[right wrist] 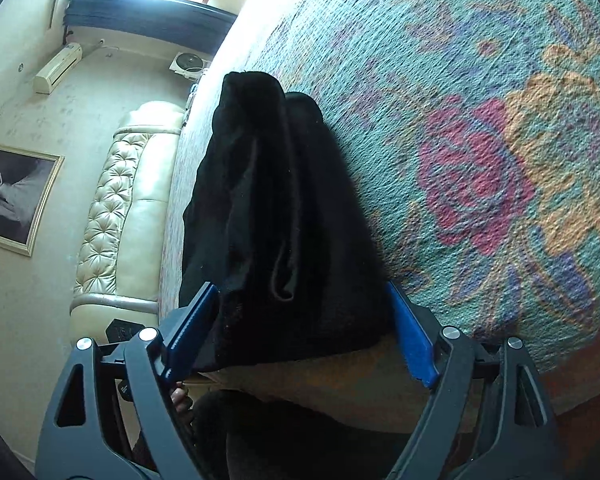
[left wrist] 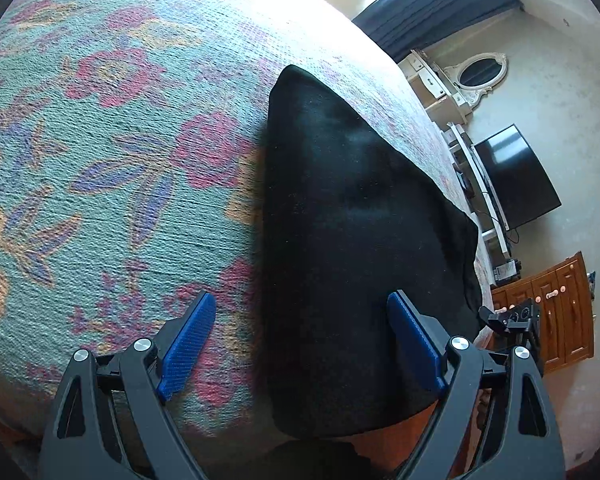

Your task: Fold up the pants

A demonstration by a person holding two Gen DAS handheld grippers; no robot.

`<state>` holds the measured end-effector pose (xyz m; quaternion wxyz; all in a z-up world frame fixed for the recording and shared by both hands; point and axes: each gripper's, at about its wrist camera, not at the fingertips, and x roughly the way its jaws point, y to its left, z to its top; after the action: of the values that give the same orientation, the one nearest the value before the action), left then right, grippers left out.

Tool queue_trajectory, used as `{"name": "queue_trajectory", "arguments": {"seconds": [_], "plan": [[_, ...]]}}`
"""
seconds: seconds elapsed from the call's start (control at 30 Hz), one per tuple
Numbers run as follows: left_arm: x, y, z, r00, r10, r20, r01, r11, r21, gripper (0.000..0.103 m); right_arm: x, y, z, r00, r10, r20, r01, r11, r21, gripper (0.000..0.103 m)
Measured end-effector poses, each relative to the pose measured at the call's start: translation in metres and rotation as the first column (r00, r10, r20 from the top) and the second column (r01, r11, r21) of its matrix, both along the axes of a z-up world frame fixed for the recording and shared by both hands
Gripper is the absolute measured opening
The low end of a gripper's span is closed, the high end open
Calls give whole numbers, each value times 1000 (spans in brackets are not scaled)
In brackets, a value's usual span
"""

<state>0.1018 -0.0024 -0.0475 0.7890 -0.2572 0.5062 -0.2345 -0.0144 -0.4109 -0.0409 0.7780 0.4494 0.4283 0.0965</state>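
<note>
The black pants lie stretched out on a bed with a floral cover, their near end at the bed's front edge. My left gripper is open, its blue pads spread wide over the near end, the right pad above the cloth and the left pad above the cover. In the right wrist view the pants show folds and creases along their length. My right gripper is open, one blue pad on each side of the pants' near end. Neither gripper holds anything.
The floral cover spreads wide beside the pants. Past the bed stand a television, a wooden cabinet, a white mirror and a tripod. A padded headboard and a framed picture are on the other side.
</note>
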Motion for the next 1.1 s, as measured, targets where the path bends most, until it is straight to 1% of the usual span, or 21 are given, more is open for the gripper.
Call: {"name": "queue_trajectory", "arguments": {"seconds": [0.1,0.17,0.2,0.3,0.4,0.5,0.57,0.6,0.63,0.67,0.7,0.73,0.8,0.83,0.9,0.97,1.1], "plan": [[2,-2,-4,999,-33,-16,32,996,-84,86,2,2,2,1000,8,-3,-8,1000,-11,83],[1,-4,-5,997,-66,-36,61,988,-144,86,2,2,2,1000,10,-1,-10,1000,-2,83],[0,-7,-6,995,-90,-46,81,984,-160,86,2,1,2,1000,8,2,-8,1000,9,83],[-3,-14,-7,991,-131,-34,126,984,-130,86,1,-8,-3,1000,3,10,-3,999,38,83],[2,-13,-9,989,-136,-50,126,978,-165,86,2,-12,-3,1000,6,12,-6,999,44,83],[4,-10,-12,988,-135,-73,121,978,-169,69,5,-9,-1,1000,19,12,-20,999,33,82],[3,-6,-15,987,-128,-98,107,975,-194,57,7,-8,1,1000,22,13,-23,999,39,82],[3,-3,-16,986,-122,-112,97,974,-205,55,8,-8,1,1000,26,12,-27,999,40,83],[3,-2,-18,986,-117,-122,89,973,-214,51,9,-7,2,999,35,11,-36,999,33,82],[3,-1,-19,985,-112,-129,82,972,-219,49,10,-5,3,999,47,9,-47,999,17,80],[2,0,-19,985,-105,-133,74,973,-220,48,12,-2,3,998,58,0,-58,998,-11,71],[1,0,-19,986,-99,-133,68,973,-221,45,13,0,3,998,64,-14,-64,997,-38,66],[-2,-1,-14,989,-93,-113,67,974,-214,40,13,4,3,997,73,-23,-75,996,-58,51],[-4,-2,-10,991,-91,-97,71,977,-200,38,13,5,5,997,75,-19,-76,995,-62,49],[-7,-5,-2,994,-89,-64,78,984,-163,36,13,8,9,997,74,-10,-74,995,-61,42],[-10,-8,6,996,-85,-38,79,988,-136,33,15,13,15,997,79,3,-79,995,-68,39],[-14,-1,15,998,-53,-17,50,993,-111,31,20,29,24,995,101,24,-99,993,-67,38]]}}
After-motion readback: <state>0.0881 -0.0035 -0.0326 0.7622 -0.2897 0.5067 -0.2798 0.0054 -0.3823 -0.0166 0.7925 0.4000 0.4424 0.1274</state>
